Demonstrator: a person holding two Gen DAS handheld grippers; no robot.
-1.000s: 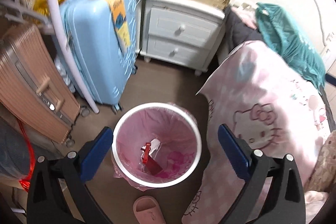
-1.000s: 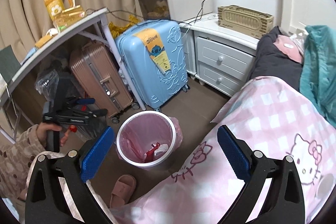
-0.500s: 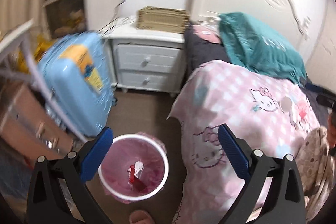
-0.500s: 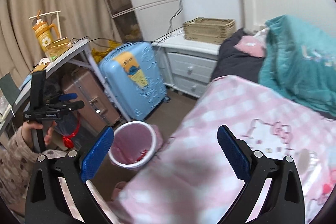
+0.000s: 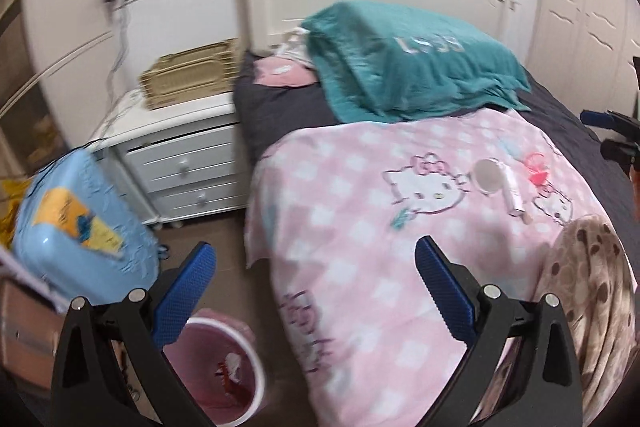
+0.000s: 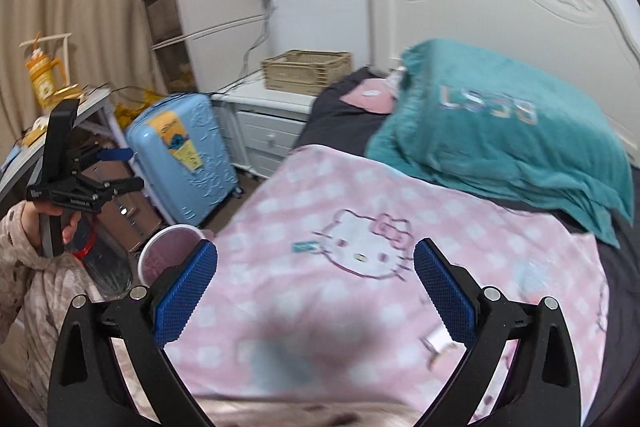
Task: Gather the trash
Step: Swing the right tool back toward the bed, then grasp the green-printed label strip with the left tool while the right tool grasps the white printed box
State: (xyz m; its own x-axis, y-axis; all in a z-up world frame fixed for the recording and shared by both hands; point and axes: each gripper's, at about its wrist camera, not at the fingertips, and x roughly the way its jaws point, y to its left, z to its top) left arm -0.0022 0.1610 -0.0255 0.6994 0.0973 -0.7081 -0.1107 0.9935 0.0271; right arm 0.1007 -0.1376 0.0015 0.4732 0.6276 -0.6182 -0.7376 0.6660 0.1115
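A white bin with a pink liner (image 5: 256, 359) stands on the floor beside the bed, with red and white scraps inside; its rim also shows in the right wrist view (image 6: 168, 233). On the pink Hello Kitty blanket (image 5: 360, 227) lie a round white lid (image 5: 486, 175), a white tube (image 5: 513, 193), a red piece (image 5: 536, 171) and a small teal scrap (image 5: 400, 223). The teal scrap also shows in the right wrist view (image 6: 304, 247), with a blurred white tube (image 6: 438, 341) near the right finger. My left gripper (image 5: 314, 291) is open and empty above the bed's edge. My right gripper (image 6: 314, 291) is open and empty over the blanket.
A blue suitcase (image 5: 76, 227) and a white nightstand (image 5: 188, 163) with a wicker basket (image 5: 188, 79) stand left of the bed. A teal pillow (image 5: 400, 63) lies at the headboard. A brown suitcase (image 6: 128, 215) sits under a desk (image 6: 92, 103).
Both grippers have swung right and up, away from the bin and toward the bed. The bin has slid to the lower left of both views. Both grippers stay open and empty.
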